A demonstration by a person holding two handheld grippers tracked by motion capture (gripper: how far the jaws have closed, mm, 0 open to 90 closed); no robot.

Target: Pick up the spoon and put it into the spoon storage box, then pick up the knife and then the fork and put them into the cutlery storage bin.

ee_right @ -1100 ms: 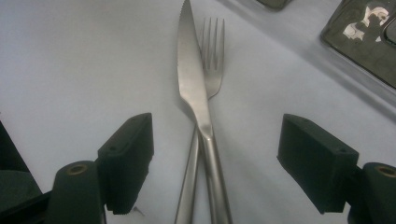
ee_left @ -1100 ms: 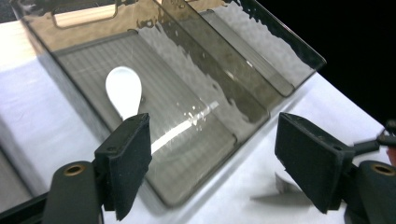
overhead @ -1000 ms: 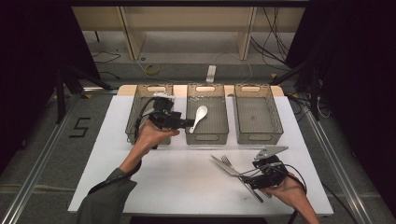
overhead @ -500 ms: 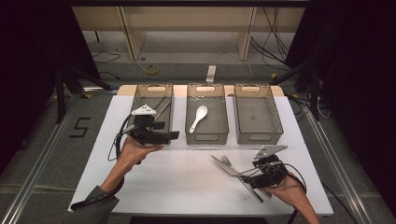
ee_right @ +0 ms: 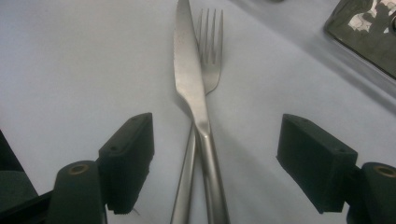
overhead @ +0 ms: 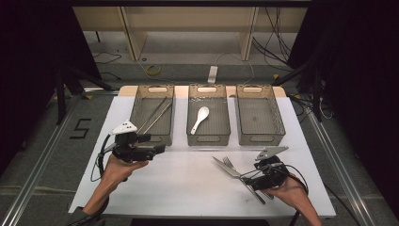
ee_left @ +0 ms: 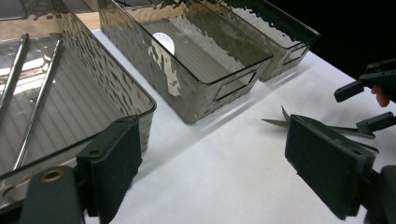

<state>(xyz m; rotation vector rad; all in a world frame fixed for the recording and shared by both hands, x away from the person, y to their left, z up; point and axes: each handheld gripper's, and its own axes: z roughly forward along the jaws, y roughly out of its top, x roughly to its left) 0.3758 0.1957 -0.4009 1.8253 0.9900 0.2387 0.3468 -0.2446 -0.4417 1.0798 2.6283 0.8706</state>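
Right tool [ee_right: 215, 158] spread wide astride knife [ee_right: 194, 88] and fork [ee_right: 210, 56]; left tool [ee_left: 229, 172] spread, empty.

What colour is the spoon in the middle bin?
White; the spoon shows best in the high view, lying in the smoky grey middle bin.

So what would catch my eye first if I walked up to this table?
Probably the three smoky see-through bins in a row at the far side of the white table: chopsticks lie in the left one and a white spoon in the middle one. Then the knife lying across a fork near the front right, with the right gripper standing open around their handles.
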